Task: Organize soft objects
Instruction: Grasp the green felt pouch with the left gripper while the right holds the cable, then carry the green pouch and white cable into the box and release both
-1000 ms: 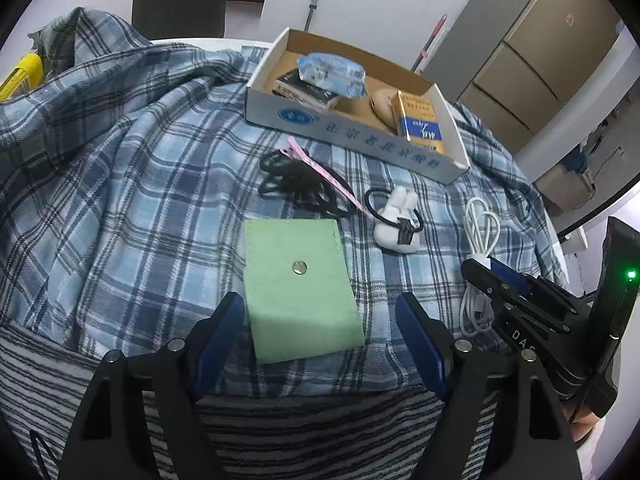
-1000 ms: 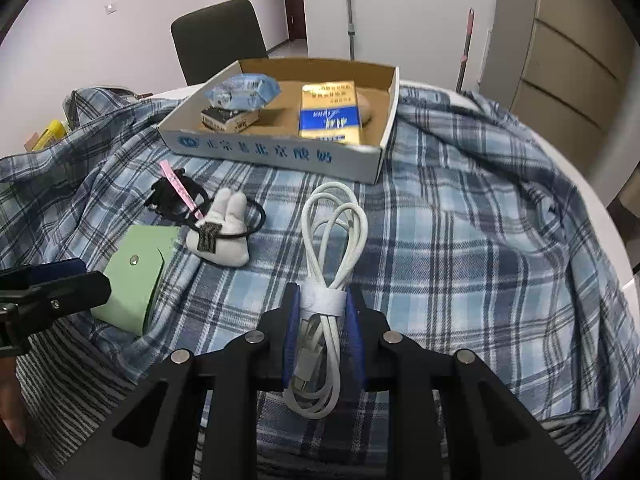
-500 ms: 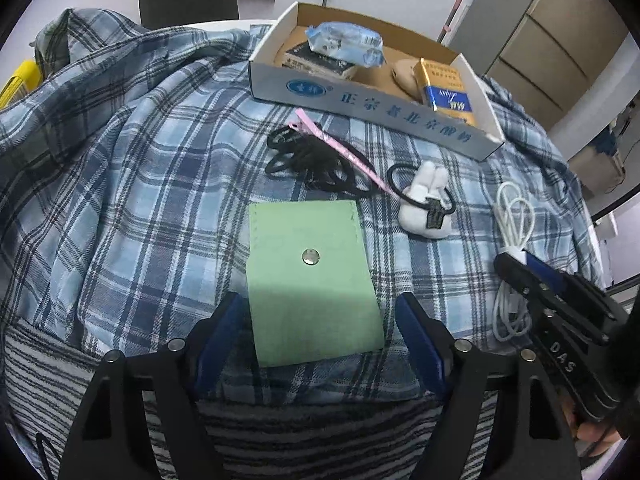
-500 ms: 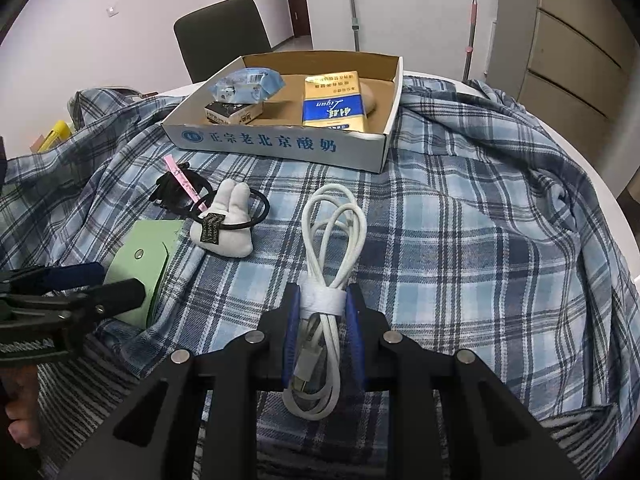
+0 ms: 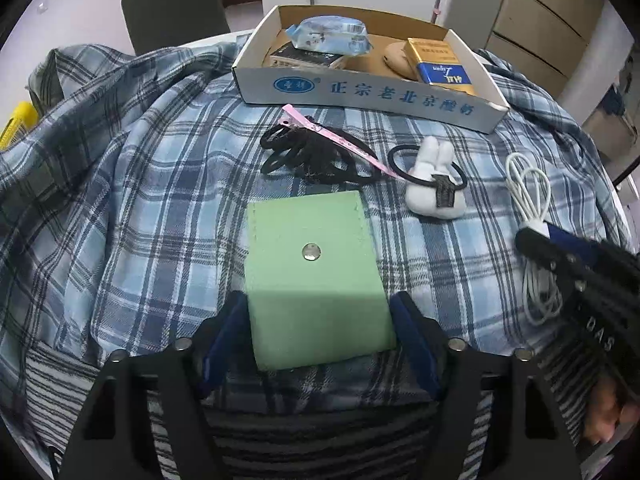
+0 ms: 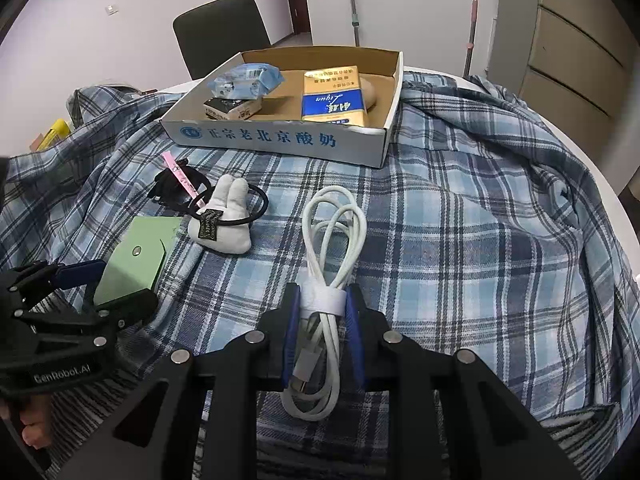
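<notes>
A flat green snap pouch [image 5: 312, 280] lies on the plaid shirt [image 5: 140, 200], and its near end sits between the blue pads of my left gripper [image 5: 318, 320]. Those jaws are closing, with the pads right at the pouch's side edges and no firm squeeze visible. From the right wrist view, the left gripper [image 6: 108, 284] straddles the pouch [image 6: 136, 256]. My right gripper [image 6: 322, 308] is shut on a coiled white cable [image 6: 332, 220] at its white strap. A white plush bunny hair tie [image 5: 434, 188] lies between pouch and cable.
A cardboard box [image 5: 380, 96] at the back holds a tissue pack, a yellow-blue carton and a dark packet. Black hair ties [image 5: 312, 156] and a pink clip [image 5: 336, 140] lie before it. A dark chair [image 5: 172, 4] stands behind; a yellow object [image 5: 14, 124] sits far left.
My left gripper came down and forward over the green pouch, and its fingers narrowed to the pouch's edges. The right gripper kept still, holding the cable.
</notes>
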`<move>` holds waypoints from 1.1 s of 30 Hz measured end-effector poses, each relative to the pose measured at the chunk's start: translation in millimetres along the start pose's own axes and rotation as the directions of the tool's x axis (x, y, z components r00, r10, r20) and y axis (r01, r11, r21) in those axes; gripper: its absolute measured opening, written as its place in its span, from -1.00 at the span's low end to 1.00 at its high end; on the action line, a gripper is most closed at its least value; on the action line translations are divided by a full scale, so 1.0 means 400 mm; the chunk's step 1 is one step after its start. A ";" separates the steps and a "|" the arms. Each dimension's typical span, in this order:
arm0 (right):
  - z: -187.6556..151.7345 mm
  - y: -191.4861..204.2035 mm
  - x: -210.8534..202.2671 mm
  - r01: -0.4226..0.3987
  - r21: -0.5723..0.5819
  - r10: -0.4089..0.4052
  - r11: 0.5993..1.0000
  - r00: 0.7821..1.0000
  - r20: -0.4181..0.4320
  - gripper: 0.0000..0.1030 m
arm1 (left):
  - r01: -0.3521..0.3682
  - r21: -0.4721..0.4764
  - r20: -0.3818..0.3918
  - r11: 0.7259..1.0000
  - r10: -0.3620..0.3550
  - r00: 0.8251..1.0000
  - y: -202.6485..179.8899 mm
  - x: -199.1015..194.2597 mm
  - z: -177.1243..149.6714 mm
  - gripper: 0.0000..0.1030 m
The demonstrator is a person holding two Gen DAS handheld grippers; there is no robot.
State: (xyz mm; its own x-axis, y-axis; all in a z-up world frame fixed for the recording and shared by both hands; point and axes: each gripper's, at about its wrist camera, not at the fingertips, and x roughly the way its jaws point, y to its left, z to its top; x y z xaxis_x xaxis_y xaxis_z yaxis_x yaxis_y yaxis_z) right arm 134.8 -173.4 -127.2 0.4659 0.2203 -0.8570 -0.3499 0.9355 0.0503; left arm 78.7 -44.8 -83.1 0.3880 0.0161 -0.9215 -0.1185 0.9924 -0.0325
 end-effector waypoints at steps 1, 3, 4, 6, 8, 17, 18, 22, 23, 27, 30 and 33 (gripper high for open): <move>0.000 0.000 0.001 0.001 0.000 -0.001 1.000 1.000 -0.002 -0.57 | 0.009 -0.005 0.000 1.000 -0.009 1.000 0.002 -0.002 -0.002 0.44; -0.001 0.001 0.004 0.002 -0.002 -0.002 1.000 1.000 -0.004 -0.57 | 0.016 -0.007 0.019 1.000 -0.016 1.000 0.007 -0.010 -0.005 0.44; -0.001 0.001 0.005 0.002 -0.002 -0.002 1.000 1.000 -0.006 -0.57 | 0.013 -0.002 0.031 1.000 -0.013 0.999 0.011 -0.017 -0.008 0.43; -0.001 0.000 0.006 0.004 -0.002 -0.004 1.000 1.000 -0.006 -0.57 | 0.008 0.009 0.069 1.000 -0.009 0.998 0.016 -0.035 -0.013 0.43; -0.001 -0.001 0.006 0.004 0.000 -0.004 1.000 1.000 -0.005 -0.57 | 0.022 0.030 0.099 0.999 -0.025 0.995 0.015 -0.054 -0.018 0.42; -0.003 -0.003 0.008 0.006 0.000 -0.006 1.000 1.000 -0.006 -0.57 | 0.062 0.095 0.093 0.994 -0.071 0.993 0.019 -0.104 -0.059 0.40; -0.003 -0.003 0.009 0.005 0.001 -0.005 1.000 1.000 -0.006 -0.57 | 0.076 0.099 0.084 0.992 -0.084 0.993 0.019 -0.110 -0.067 0.40; -0.003 -0.002 0.009 0.003 0.001 -0.003 1.000 1.000 -0.008 -0.57 | 0.107 0.131 0.071 0.986 -0.117 0.991 0.013 -0.145 -0.105 0.40; -0.003 -0.002 0.010 0.003 0.001 -0.003 1.000 1.000 -0.009 -0.57 | 0.110 0.146 0.069 0.983 -0.121 0.990 0.010 -0.158 -0.119 0.40; -0.004 -0.001 0.011 0.003 0.000 -0.003 1.000 1.000 -0.008 -0.57 | 0.110 0.171 0.047 0.979 -0.119 0.992 -0.003 -0.165 -0.148 0.41; -0.004 -0.001 0.011 0.005 0.000 -0.005 1.000 1.000 -0.008 -0.57 | 0.093 0.168 0.060 0.981 -0.104 0.993 -0.005 -0.153 -0.161 0.46; -0.004 -0.002 0.010 0.005 0.002 -0.005 1.000 1.000 -0.006 -0.57 | 0.080 0.150 0.079 0.985 -0.092 0.993 -0.005 -0.142 -0.169 0.55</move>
State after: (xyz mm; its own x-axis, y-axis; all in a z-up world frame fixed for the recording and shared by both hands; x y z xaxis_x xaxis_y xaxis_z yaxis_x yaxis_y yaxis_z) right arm 135.7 -173.7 -131.6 0.4629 0.2136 -0.8603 -0.3458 0.9372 0.0466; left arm -4.9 -55.8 -56.9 0.4684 -0.0661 -0.8810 0.0514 0.9975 -0.0475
